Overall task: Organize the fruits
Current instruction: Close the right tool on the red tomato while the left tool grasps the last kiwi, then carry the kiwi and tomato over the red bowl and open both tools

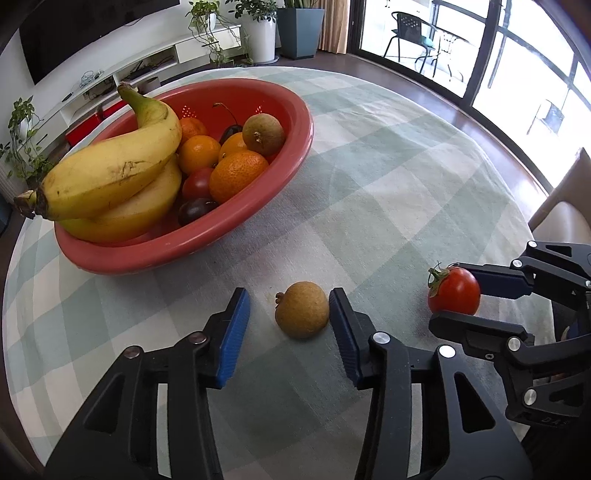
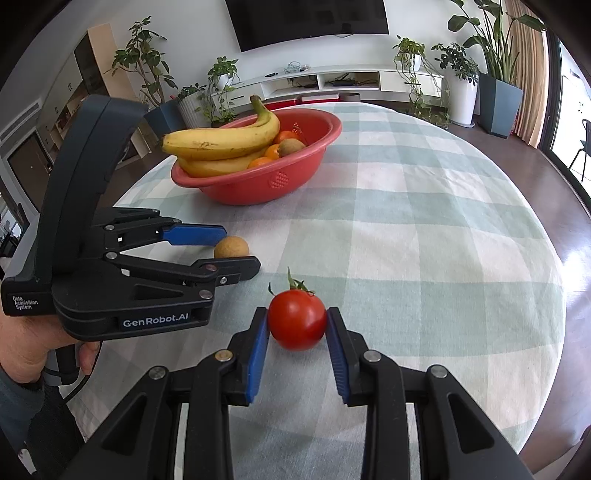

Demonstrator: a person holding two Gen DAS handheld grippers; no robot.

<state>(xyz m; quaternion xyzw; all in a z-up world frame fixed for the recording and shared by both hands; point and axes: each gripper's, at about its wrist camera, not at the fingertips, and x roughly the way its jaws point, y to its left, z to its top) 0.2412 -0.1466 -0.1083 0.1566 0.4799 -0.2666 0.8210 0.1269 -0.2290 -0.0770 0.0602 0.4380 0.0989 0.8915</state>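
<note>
red tomato (image 2: 297, 319) clamped in your right gripper (image 2: 296, 328); left gripper (image 1: 288, 314) apart around brown fruit (image 1: 302, 309), unpinched; squeeze, then lift both to the bowl (image 1: 236, 236).

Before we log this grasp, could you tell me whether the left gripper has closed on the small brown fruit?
Not yet: the left gripper is open. One pad touches the brown fruit; a gap remains at the other.

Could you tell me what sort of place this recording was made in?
Most likely a home living and dining room: a wall-mounted television above a low white media cabinet, potted plants, and a table with a checked tablecloth.
</note>
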